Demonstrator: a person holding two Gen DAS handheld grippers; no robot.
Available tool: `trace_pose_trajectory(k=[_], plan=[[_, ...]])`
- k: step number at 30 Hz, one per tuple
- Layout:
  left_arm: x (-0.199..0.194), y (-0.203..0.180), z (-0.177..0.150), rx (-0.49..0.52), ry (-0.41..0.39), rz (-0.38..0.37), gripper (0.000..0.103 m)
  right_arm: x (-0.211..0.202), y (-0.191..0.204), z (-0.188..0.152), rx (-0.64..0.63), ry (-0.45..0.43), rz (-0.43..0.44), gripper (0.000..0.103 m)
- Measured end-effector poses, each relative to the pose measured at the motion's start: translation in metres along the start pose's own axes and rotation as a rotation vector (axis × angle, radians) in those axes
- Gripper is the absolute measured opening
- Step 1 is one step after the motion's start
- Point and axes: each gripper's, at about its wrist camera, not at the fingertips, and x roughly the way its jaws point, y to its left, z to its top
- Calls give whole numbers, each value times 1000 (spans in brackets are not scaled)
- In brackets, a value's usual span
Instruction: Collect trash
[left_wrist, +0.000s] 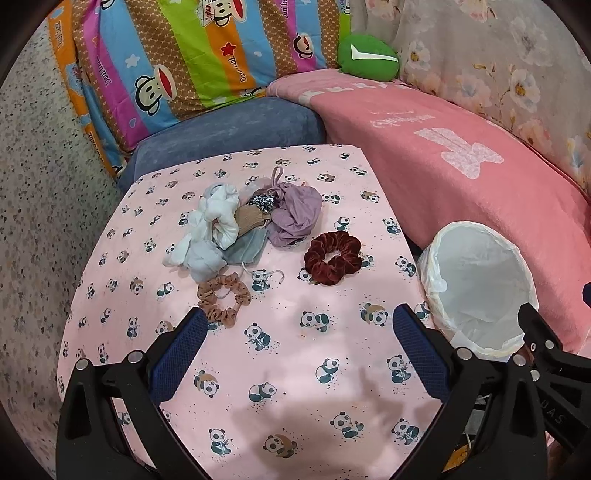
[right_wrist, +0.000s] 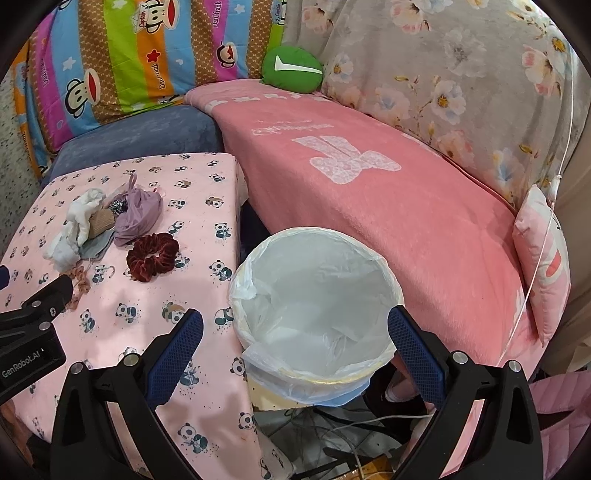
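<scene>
Jaws: left gripper (left_wrist: 299, 325) wide, empty; right gripper (right_wrist: 295, 325) wide, empty.
Trash: rag heap (left_wrist: 243, 221) ahead of left jaws, well apart; maroon scrunchie (left_wrist: 332, 256) beside it; tan scrunchie (left_wrist: 223, 299) just past the left finger.
Bin (right_wrist: 314, 306): lined, between and just ahead of right jaws.
Hidden: bin's contents unclear.
Surface: panda cloth (left_wrist: 277, 369); pink blanket (right_wrist: 369, 206) beyond.

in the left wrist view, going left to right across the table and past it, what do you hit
white cloth → tan dotted scrunchie → purple cloth → dark red velvet scrunchie → lined trash bin
</scene>
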Motion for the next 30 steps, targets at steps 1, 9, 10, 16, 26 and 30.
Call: trace_pose_trajectory(k=[1,9,10,16,26,30], plan=[[-1,-1,0,3,-3,-2,96,0,-1,0,-2,2,-5,98],[-8,0,2,33,-37,-20,96,-1,-1,-4,21,10,-31,98],[-8,2,2,37,-38,-26,96,-2,0,-5,27,9,-36,98],[-12,14,2,56,-59,-57,96,-14,13,-10,54,-7,-62,98],[-12,30,1,63,-45,-100,96,-37,29,-8,101,-20,-96,98],[-11,35,2,67,-37,-111,96,-44,32,-6,114,-27,-105,98]])
